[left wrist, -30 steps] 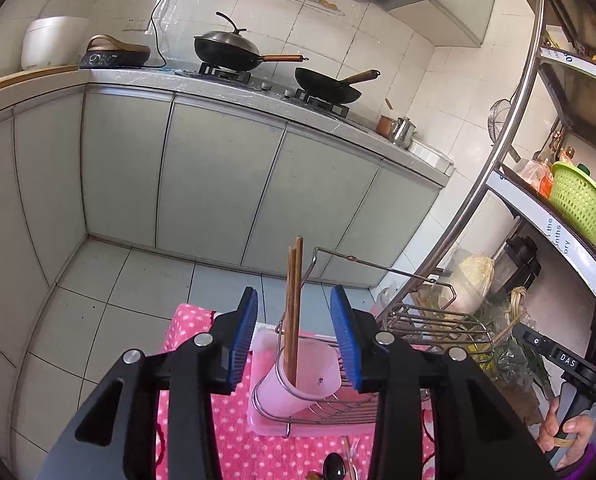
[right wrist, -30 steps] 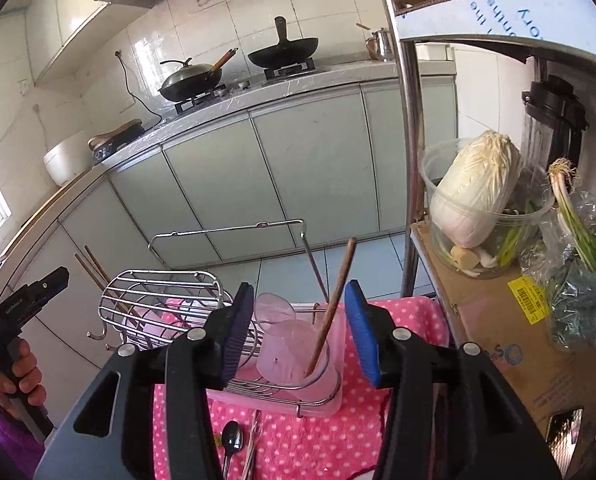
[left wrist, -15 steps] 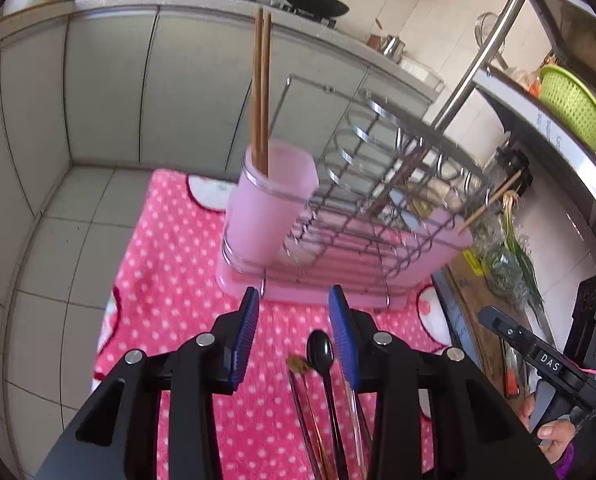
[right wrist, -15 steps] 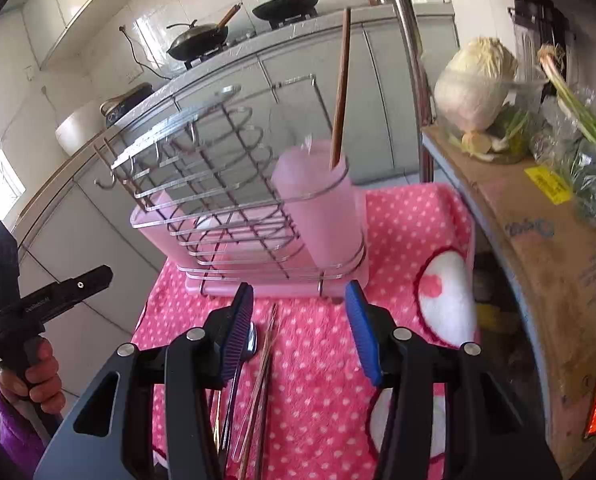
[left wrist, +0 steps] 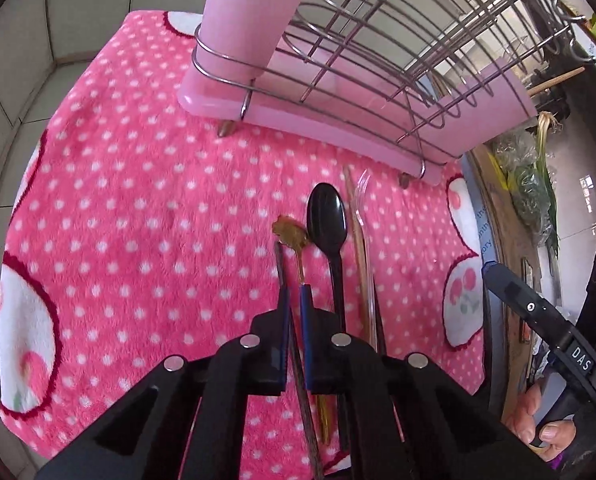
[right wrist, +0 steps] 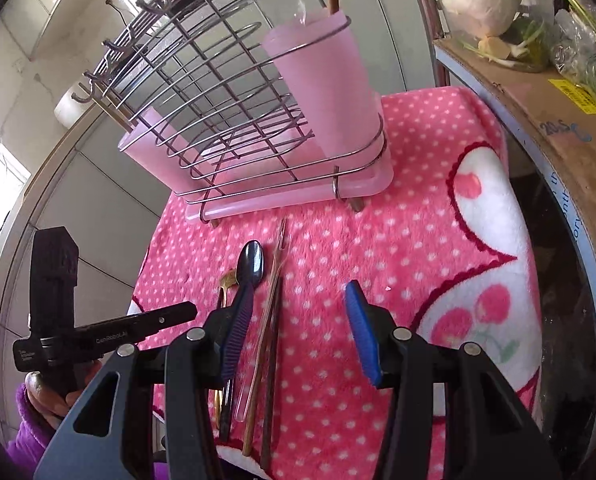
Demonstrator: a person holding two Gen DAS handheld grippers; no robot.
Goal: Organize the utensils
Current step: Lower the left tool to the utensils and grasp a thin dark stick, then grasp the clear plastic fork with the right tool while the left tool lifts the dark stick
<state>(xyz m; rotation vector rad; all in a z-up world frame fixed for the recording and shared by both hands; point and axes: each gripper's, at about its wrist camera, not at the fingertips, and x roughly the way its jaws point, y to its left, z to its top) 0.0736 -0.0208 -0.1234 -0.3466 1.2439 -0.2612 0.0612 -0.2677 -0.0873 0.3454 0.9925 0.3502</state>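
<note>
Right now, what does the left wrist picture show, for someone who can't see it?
The left gripper has its jaws shut on a dark chopstick lying on a pink dotted cloth. Beside it lie a black spoon and a gold spoon, with a pink dish rack behind.

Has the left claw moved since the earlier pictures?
Yes. The left claw came down toward the pink cloth, judged against the rack, and shut on a dark chopstick.
</note>
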